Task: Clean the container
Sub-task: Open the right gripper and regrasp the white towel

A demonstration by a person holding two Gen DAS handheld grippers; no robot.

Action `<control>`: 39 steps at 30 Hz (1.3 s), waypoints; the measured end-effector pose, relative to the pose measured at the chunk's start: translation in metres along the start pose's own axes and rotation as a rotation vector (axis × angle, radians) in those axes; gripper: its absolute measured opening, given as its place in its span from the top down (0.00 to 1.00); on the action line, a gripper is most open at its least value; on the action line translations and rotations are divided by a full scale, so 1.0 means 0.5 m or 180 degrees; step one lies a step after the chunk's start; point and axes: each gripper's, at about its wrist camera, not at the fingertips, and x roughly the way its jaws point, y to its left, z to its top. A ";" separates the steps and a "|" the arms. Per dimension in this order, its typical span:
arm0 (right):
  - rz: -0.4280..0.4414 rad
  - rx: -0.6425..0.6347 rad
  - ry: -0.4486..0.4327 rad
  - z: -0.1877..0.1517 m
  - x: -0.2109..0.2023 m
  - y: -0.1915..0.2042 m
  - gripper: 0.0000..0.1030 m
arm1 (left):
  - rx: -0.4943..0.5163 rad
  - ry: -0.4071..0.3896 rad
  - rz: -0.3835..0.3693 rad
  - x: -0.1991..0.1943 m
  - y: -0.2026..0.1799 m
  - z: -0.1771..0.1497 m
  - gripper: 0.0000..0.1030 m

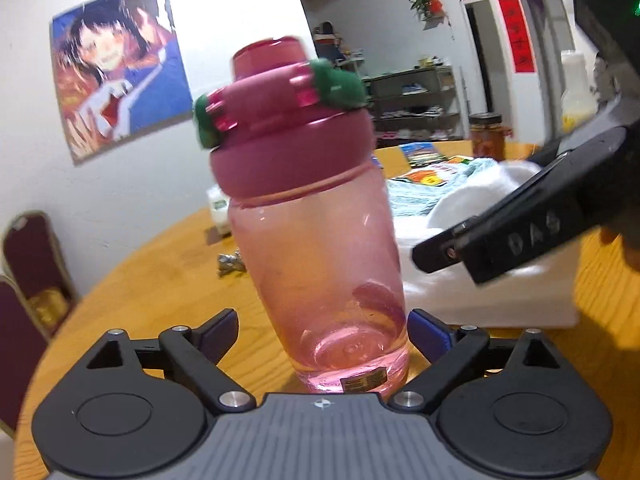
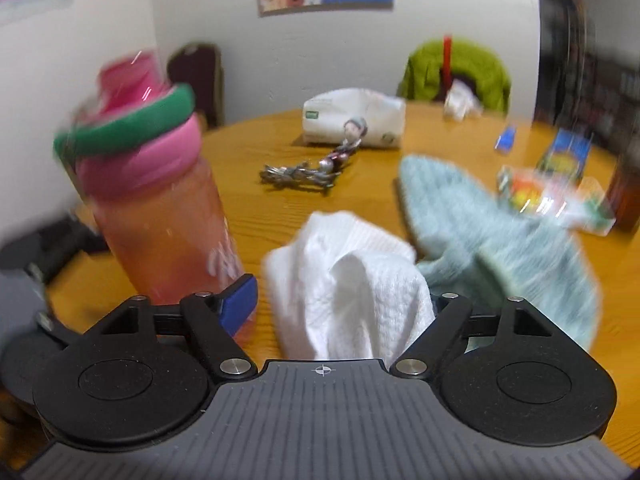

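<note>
We work over the round wooden desk (image 2: 280, 216), which carries everything within reach of both hands, so bottle and cloths sit close together for the cleaning. The pink bottle (image 1: 320, 264) stands on the desk with its lid screwed on and a green band around the cap, empty as far as we can tell; it appears slightly tilted, though the fisheye and blur may cause that. It sits between the spread jaws of the left gripper (image 1: 322, 332), the right pad near its base and the left pad well clear, so we judge nothing clamps it. The pale blue towel (image 2: 500, 248) lies crumpled to the right, apart from the bottle. The white cloth (image 2: 352, 292) rises between the jaws of the right gripper (image 2: 344, 300), which stand apart; we judge it is loose rather than pinched. That gripper sits just beside the bottle's right flank.
</note>
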 end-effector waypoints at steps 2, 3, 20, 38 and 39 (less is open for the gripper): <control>-0.0146 -0.0235 -0.0034 0.002 -0.009 0.009 0.17 | 0.0015 -0.0003 0.0022 -0.002 -0.007 -0.002 0.09; -0.0211 -0.0342 -0.0051 0.004 -0.014 0.012 0.13 | -0.0040 0.0005 -0.0003 -0.001 -0.004 -0.003 0.09; 0.0282 0.0662 -0.0915 0.013 -0.168 -0.160 0.00 | -0.0304 0.0002 -0.0196 0.021 0.027 0.005 0.09; 0.0226 -0.0550 0.0788 -0.063 -0.035 -0.040 0.75 | -0.0324 -0.0013 -0.0251 0.037 0.040 0.015 0.10; 0.0200 -0.0461 0.0754 -0.059 -0.040 -0.048 0.92 | -0.0328 -0.0015 -0.0255 0.038 0.041 0.015 0.10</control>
